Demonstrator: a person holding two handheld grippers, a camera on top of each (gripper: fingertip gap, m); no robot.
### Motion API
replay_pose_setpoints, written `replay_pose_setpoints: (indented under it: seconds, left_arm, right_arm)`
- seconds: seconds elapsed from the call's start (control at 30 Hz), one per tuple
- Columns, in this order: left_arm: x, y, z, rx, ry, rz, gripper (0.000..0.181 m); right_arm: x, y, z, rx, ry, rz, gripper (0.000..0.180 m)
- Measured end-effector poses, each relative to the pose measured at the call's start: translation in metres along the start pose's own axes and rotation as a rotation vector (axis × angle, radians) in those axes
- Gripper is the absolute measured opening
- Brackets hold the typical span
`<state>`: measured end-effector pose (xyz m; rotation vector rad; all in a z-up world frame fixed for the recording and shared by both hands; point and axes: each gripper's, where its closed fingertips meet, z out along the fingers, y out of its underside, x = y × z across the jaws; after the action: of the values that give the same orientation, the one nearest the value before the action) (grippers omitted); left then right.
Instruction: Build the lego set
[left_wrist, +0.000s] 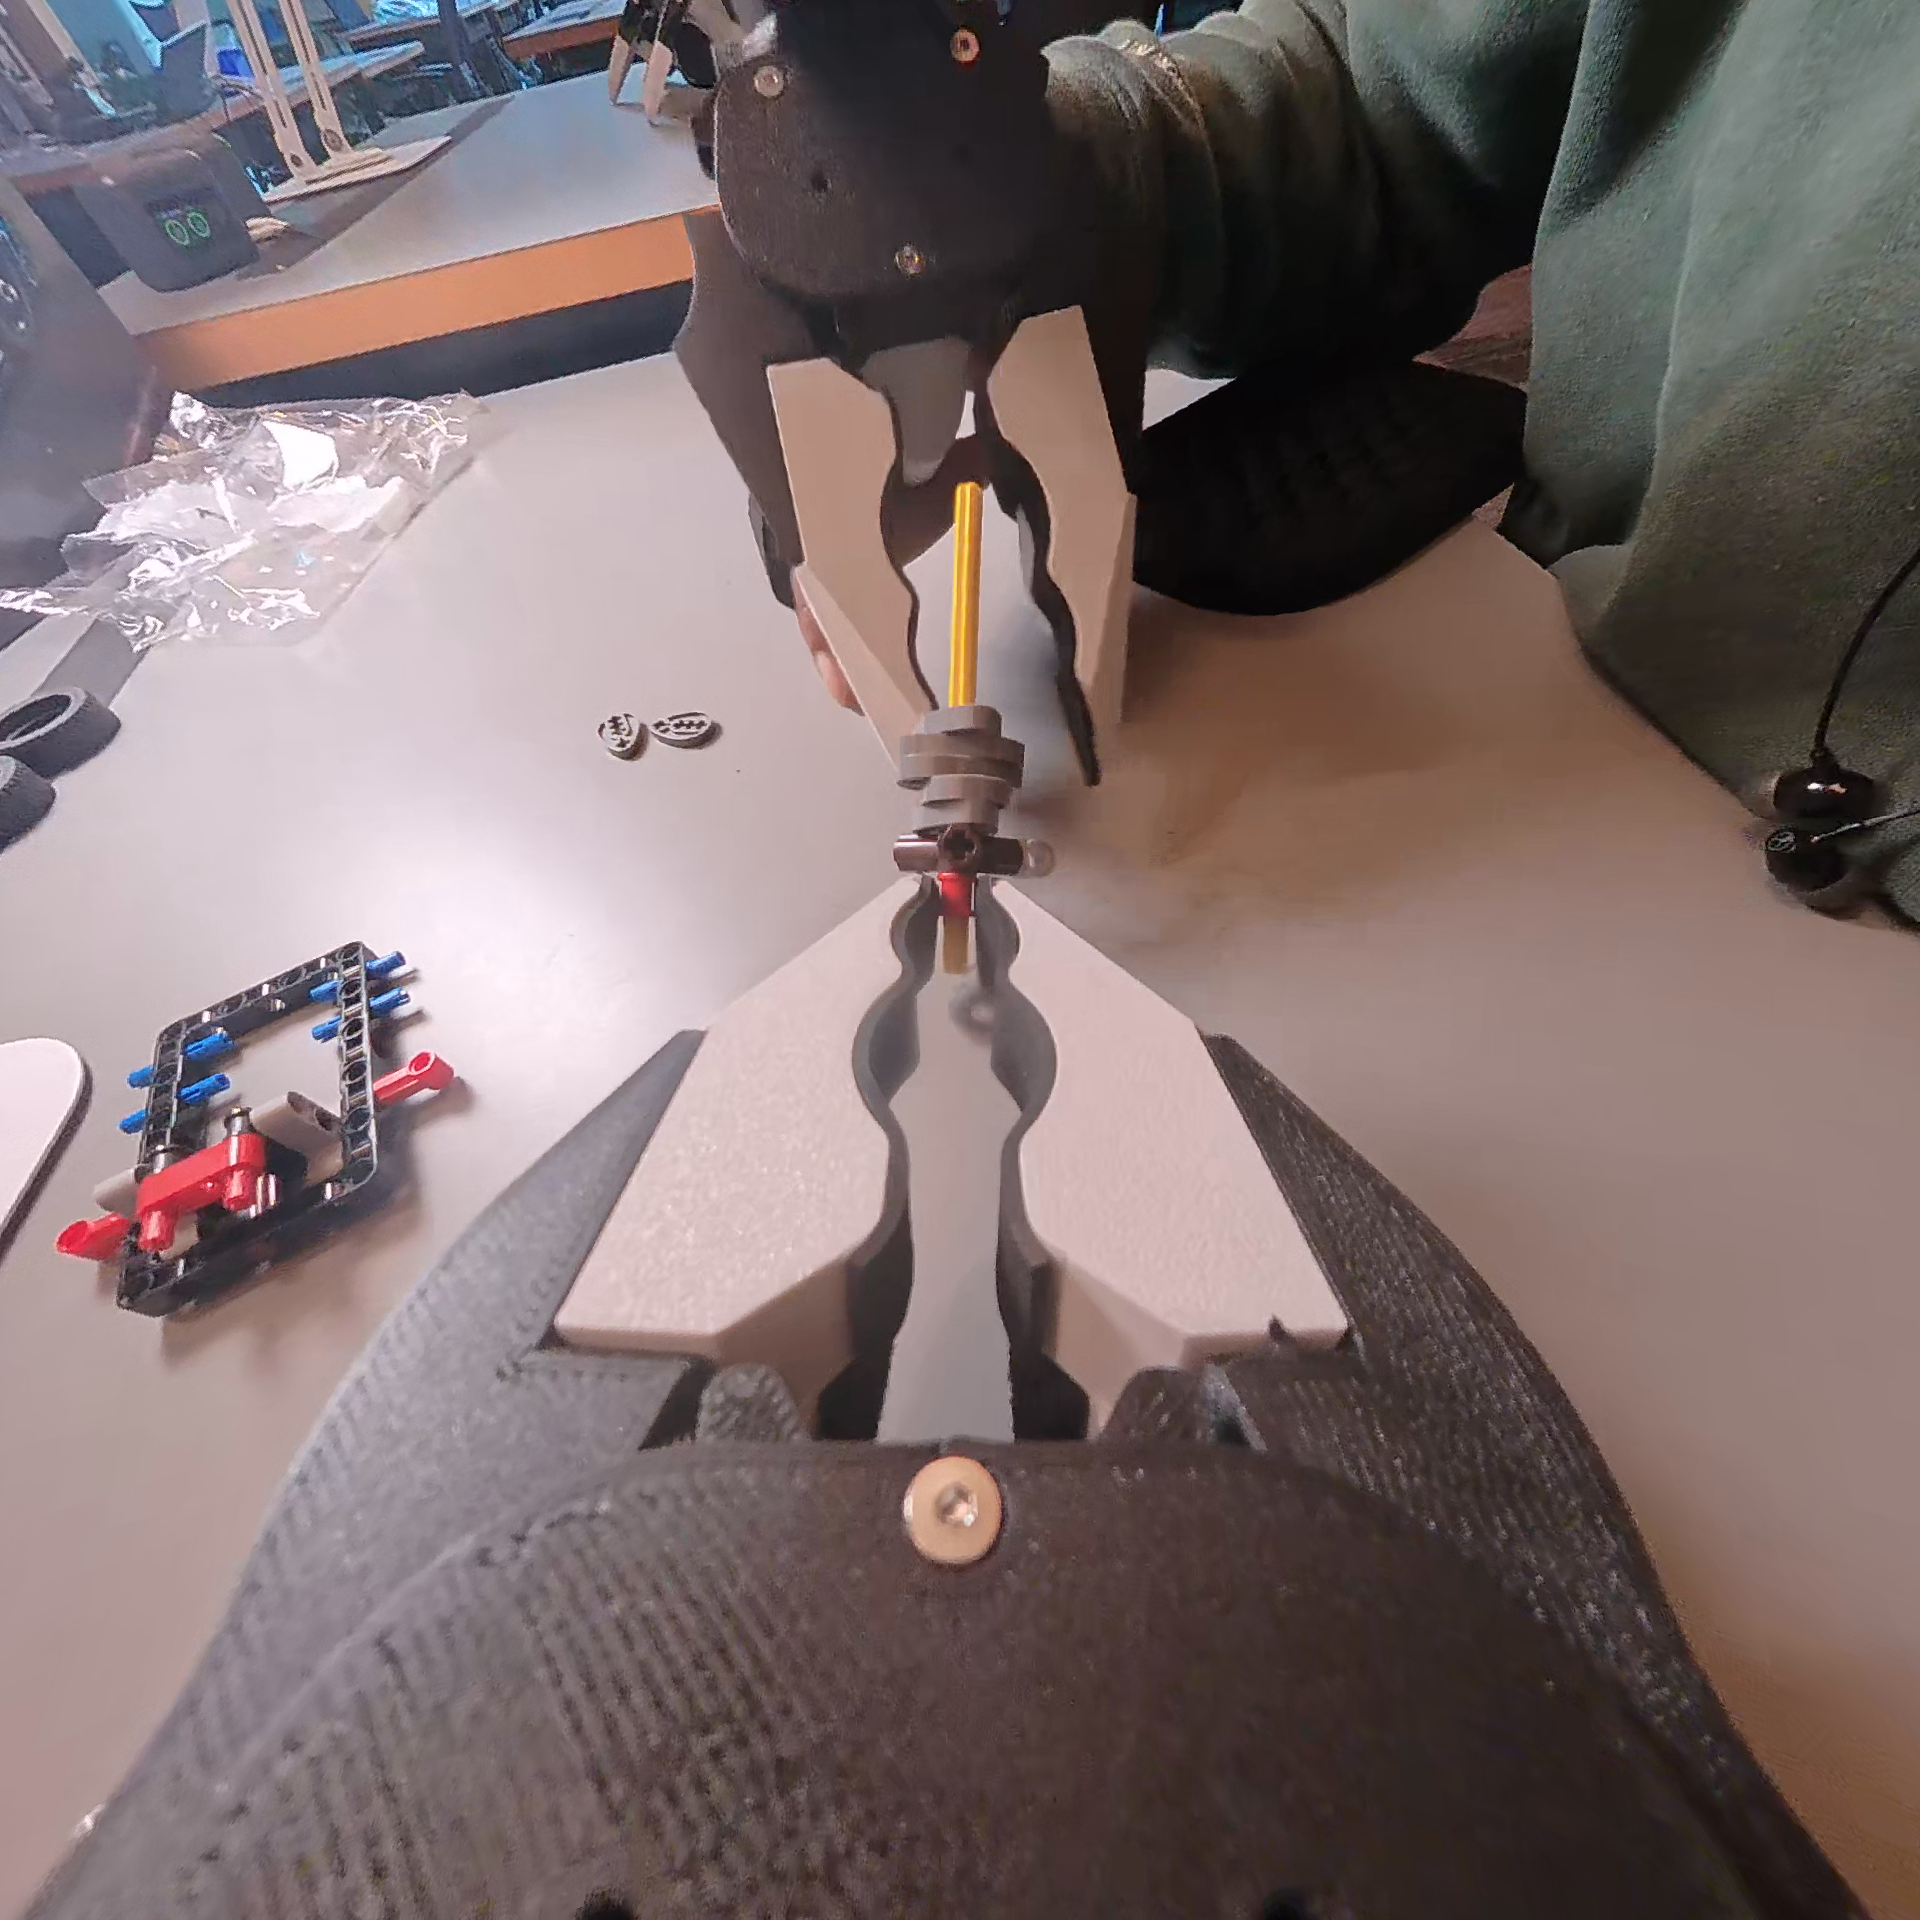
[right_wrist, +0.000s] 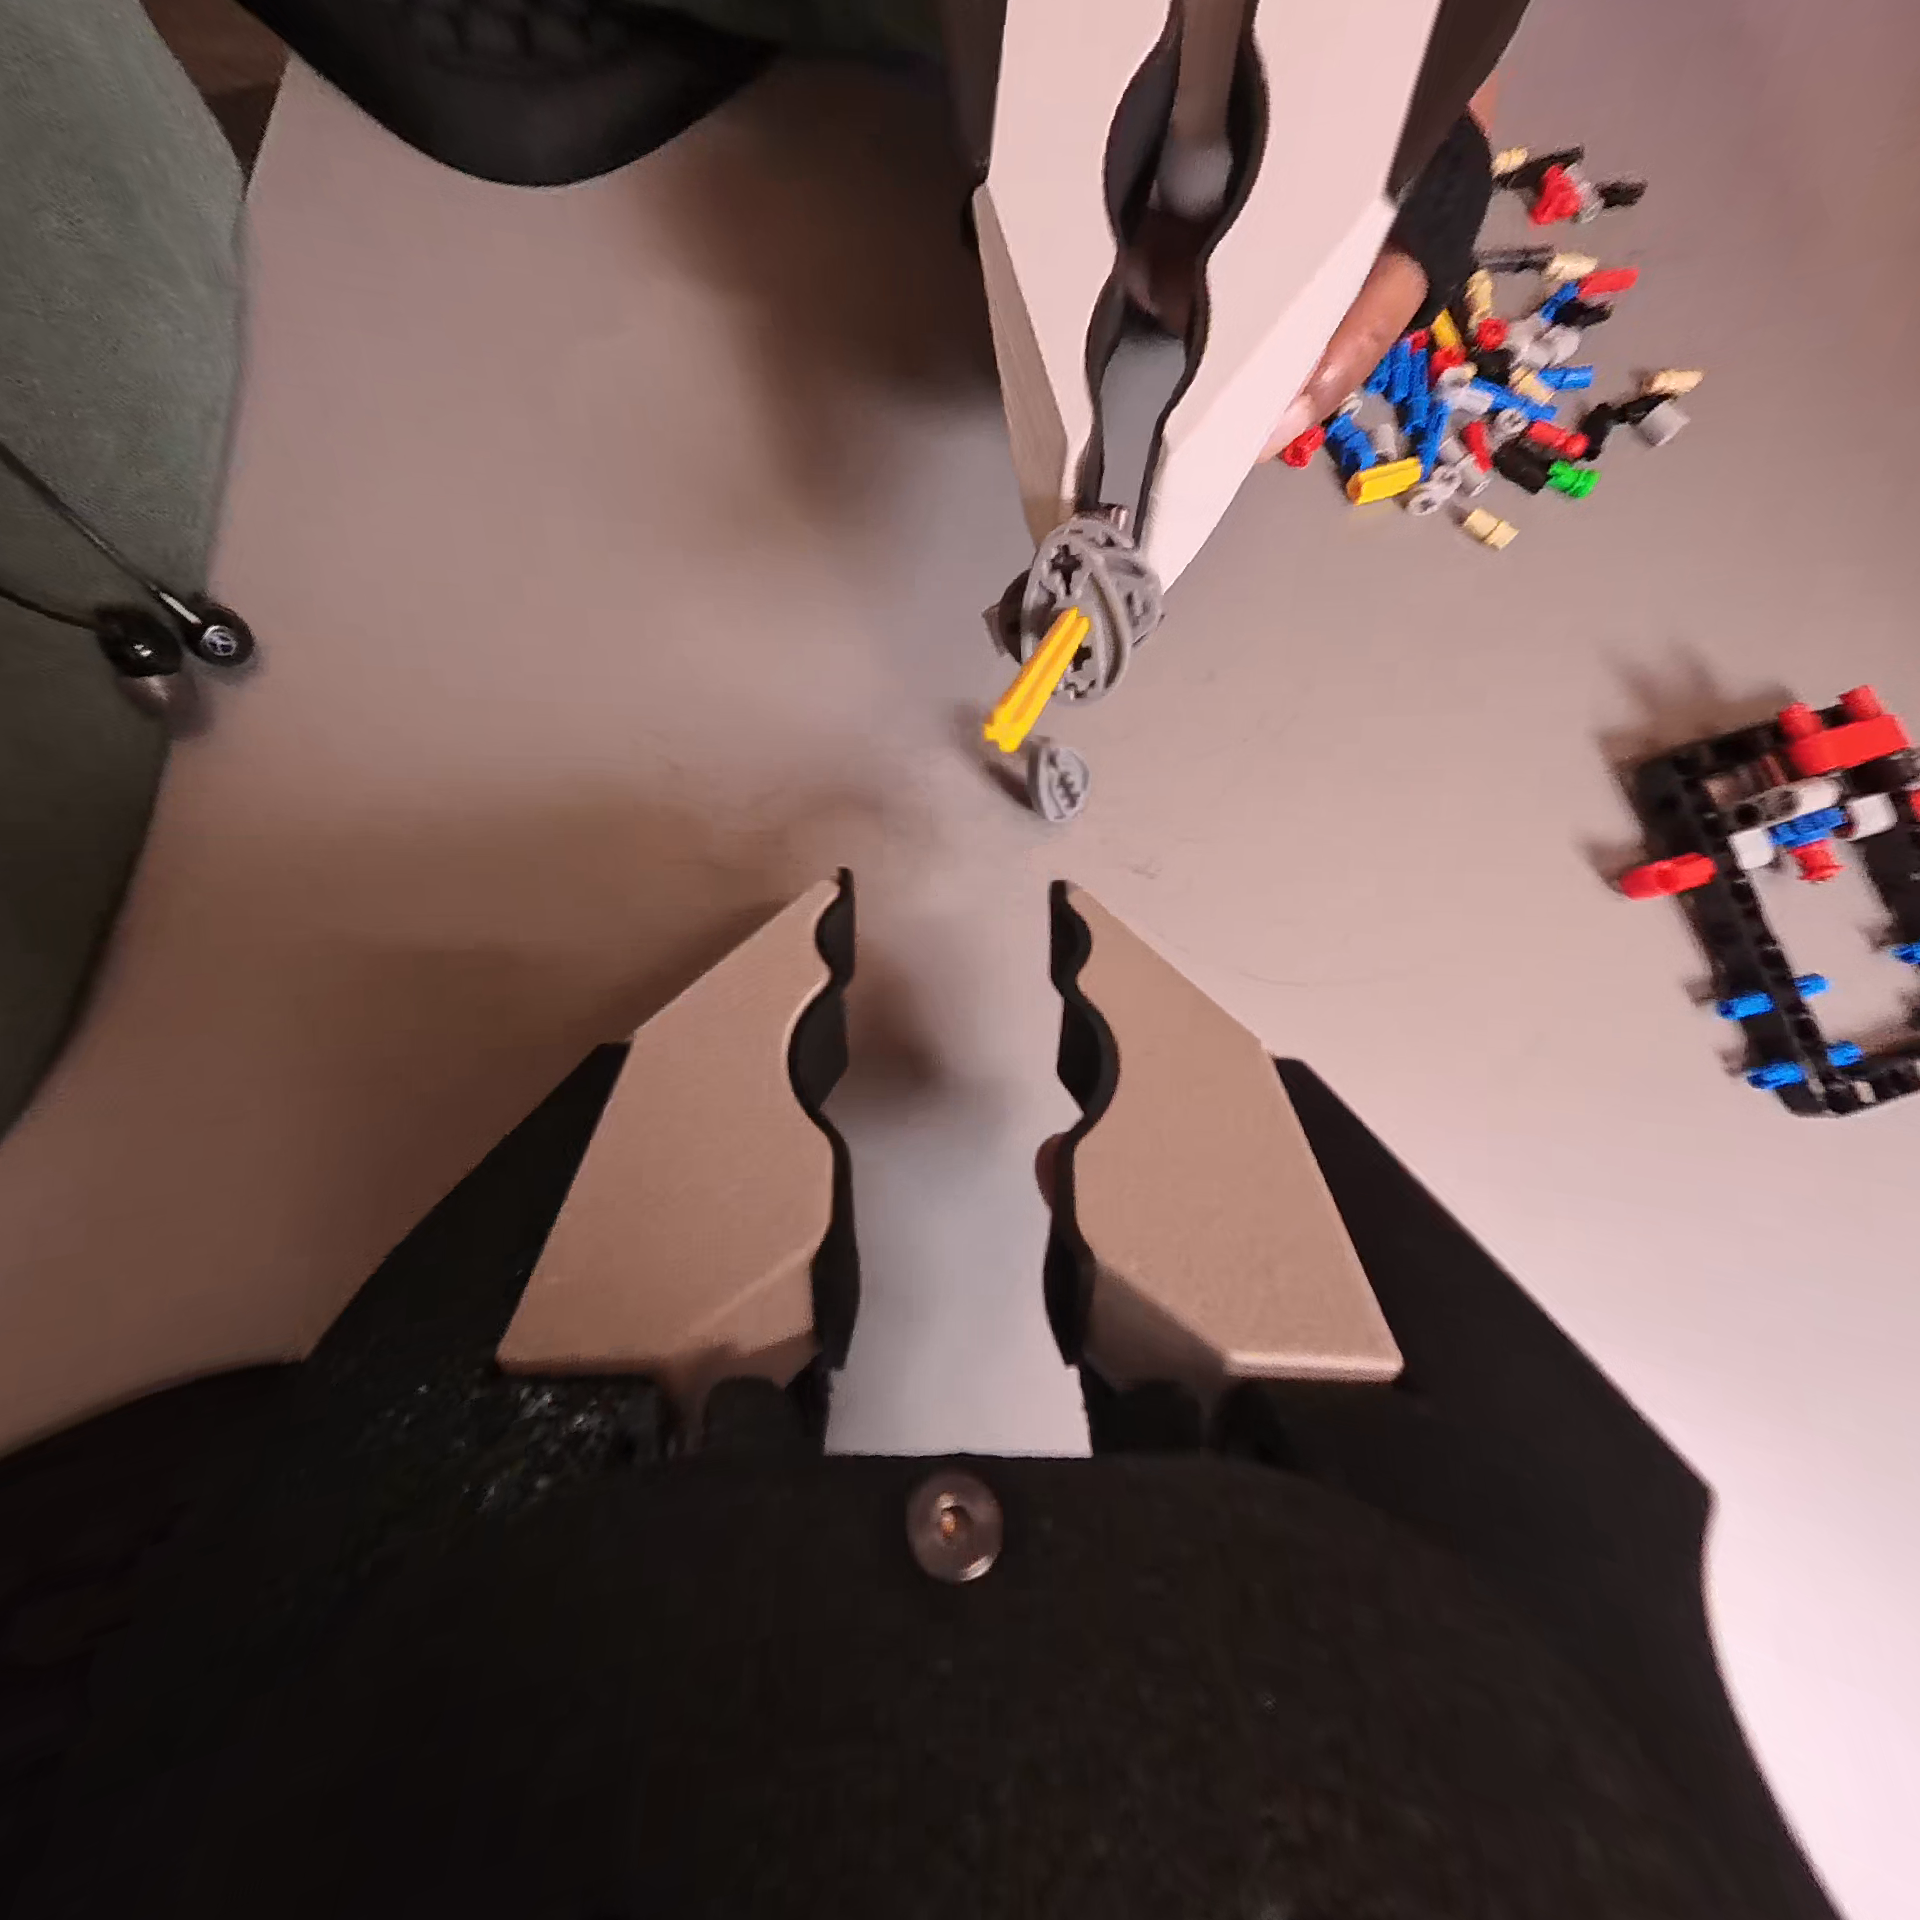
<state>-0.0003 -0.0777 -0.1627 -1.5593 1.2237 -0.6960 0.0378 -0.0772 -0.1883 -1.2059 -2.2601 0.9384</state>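
Left gripper (left_wrist: 954, 914) clenched the yellow axle (left_wrist: 966, 592), its free end pointing into the right gripper's (right_wrist: 951, 883) parted, empty jaws.

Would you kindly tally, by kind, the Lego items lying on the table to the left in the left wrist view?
Small grey oval pieces: 2
Black rubber tyres: 2, cut off by the picture's edge
Black rectangular beam frame: 1
Total: 5
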Motion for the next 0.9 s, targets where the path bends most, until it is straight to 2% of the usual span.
replay_pose_setpoints:
  seconds: [0.23,0.53,0.77,0.87,0.9]
  left_arm:
    - [-0.008,-0.001,-0.006,0.016,-0.033,-0.024,0.005]
    - [-0.024,-0.010,-0.019,0.090,-0.096,-0.064,0.005]
    - [-0.028,-0.014,-0.022,0.114,-0.115,-0.070,0.005]
    - [-0.031,-0.017,-0.026,0.129,-0.133,-0.070,0.005]
    - [-0.032,-0.018,-0.027,0.136,-0.139,-0.070,0.005]
  right_arm:
    - [0.022,0.002,0.004,-0.008,0.124,0.018,0.000]
    - [0.026,-0.053,-0.022,0.312,0.194,-0.040,0.000]
    - [0.000,-0.082,-0.041,0.537,0.119,-0.114,0.000]
    - [-0.005,-0.083,-0.037,0.502,0.149,-0.179,0.000]
    - [-0.009,-0.083,-0.035,0.491,0.130,-0.187,0.013]
